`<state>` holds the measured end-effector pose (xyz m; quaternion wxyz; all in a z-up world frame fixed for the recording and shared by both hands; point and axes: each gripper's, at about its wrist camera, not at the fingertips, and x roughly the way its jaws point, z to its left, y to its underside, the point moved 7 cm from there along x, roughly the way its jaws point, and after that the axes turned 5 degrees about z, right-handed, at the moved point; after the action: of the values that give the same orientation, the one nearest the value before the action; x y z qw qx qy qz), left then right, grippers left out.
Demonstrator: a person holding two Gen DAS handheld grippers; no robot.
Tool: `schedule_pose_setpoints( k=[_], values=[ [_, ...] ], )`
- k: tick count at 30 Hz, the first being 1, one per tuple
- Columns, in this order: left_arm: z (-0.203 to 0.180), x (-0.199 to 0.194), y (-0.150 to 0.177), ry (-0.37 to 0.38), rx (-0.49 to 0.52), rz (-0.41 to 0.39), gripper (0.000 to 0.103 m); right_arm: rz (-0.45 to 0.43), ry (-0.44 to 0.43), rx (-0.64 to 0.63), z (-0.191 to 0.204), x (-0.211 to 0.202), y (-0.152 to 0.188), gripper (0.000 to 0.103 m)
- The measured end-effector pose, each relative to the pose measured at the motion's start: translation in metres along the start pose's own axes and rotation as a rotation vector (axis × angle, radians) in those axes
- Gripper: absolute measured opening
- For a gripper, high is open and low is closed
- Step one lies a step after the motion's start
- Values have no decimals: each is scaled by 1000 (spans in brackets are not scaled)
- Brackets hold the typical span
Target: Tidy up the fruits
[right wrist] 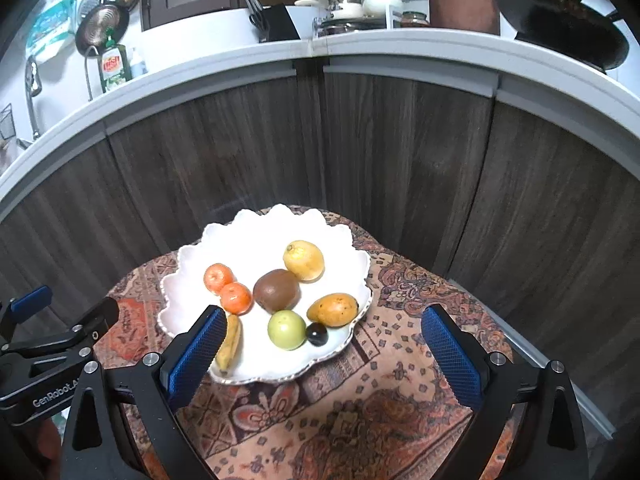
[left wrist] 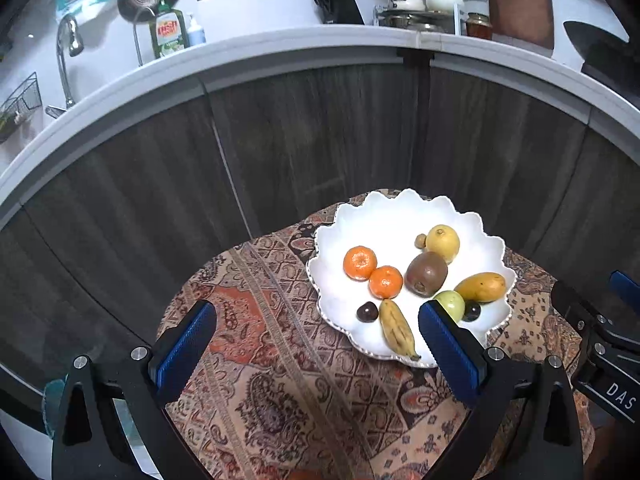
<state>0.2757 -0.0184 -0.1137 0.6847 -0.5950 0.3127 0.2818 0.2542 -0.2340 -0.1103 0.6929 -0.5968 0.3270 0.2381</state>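
**A:** What is shown from the left wrist?

**B:** The left tool (left wrist: 316,334) is seen spread wide, with nothing between its blue pads (left wrist: 184,344). Beyond it, a white scalloped plate (left wrist: 400,212) rests on a surface covered by a patterned cloth (left wrist: 260,360). On the plate, two oranges (left wrist: 360,263) lie touching each other, with a brown kiwi (left wrist: 427,273) just beside them and a lemon (left wrist: 442,243) behind it. A mango (left wrist: 480,287), a green fruit (left wrist: 450,304) partly hidden by a pad, a banana (left wrist: 396,330) and two dark plums (left wrist: 367,312) are placed near the front rim. Part of the other tool is glimpsed at the right edge.

**A:** And from the right wrist?

**B:** The right tool (right wrist: 320,350) is likewise seen held apart and empty, above the cloth in front of the plate (right wrist: 280,216). The same fruits are laid out there; the banana (right wrist: 230,344) is half covered by the left pad. A kitchen counter (right wrist: 400,46) with pots is seen behind.

**A:** How might the fruit handle?

**B:** It is judged that all of it is light. The banana and plums are probably soft and easily bruised, so a gentle squeeze is advised. Round fruits may roll, and would best be taken across the widest part; the banana across its middle.
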Motion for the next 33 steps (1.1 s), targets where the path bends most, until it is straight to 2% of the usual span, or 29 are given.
schedule_pose_setpoints(
  k=[21,33],
  values=[
    [-4,-82,64,-13,-11,-39,103,-52,-20,-5,-7,-77,51,99],
    [-11,-108,105,-17,7,-66,103,-87,0,-21,-17,-107,92,99]
  ],
)
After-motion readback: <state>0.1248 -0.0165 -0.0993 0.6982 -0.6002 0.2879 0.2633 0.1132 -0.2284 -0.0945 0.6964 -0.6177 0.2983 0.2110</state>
